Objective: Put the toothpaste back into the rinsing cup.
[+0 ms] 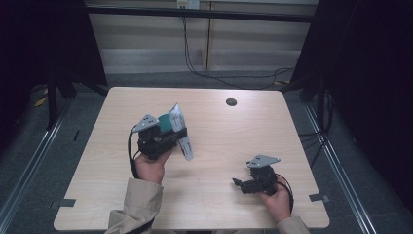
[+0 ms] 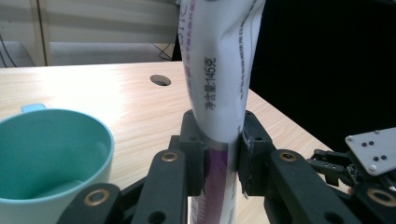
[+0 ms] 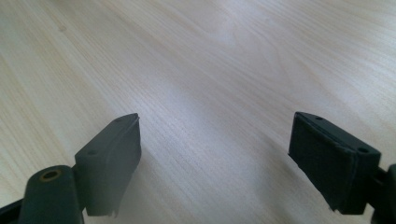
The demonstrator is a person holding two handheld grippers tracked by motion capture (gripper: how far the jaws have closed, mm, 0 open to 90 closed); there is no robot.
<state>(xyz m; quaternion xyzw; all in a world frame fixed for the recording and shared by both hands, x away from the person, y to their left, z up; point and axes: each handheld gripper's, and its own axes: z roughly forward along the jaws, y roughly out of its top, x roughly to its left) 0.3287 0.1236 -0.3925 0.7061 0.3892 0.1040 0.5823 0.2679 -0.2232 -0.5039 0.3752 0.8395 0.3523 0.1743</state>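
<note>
A white toothpaste tube (image 1: 187, 147) with purple print is clamped between the jaws of my left gripper (image 1: 179, 135), which is shut on it at mid-length. In the left gripper view the tube (image 2: 219, 70) stands up between the pads of that gripper (image 2: 219, 156). A teal mug (image 1: 166, 122) sits on the table right beside the left gripper, and its open mouth (image 2: 46, 149) looks empty. My right gripper (image 1: 237, 183) hovers low over the table at the near right, its jaws wide open. Nothing lies between those jaws (image 3: 215, 158), just bare wood.
The light wooden table (image 1: 219, 136) has a round cable hole (image 1: 231, 102) near its far edge. Dark curtains and stands flank both sides, and cables run across the floor beyond. The right gripper (image 2: 336, 163) shows at the lower right of the left gripper view.
</note>
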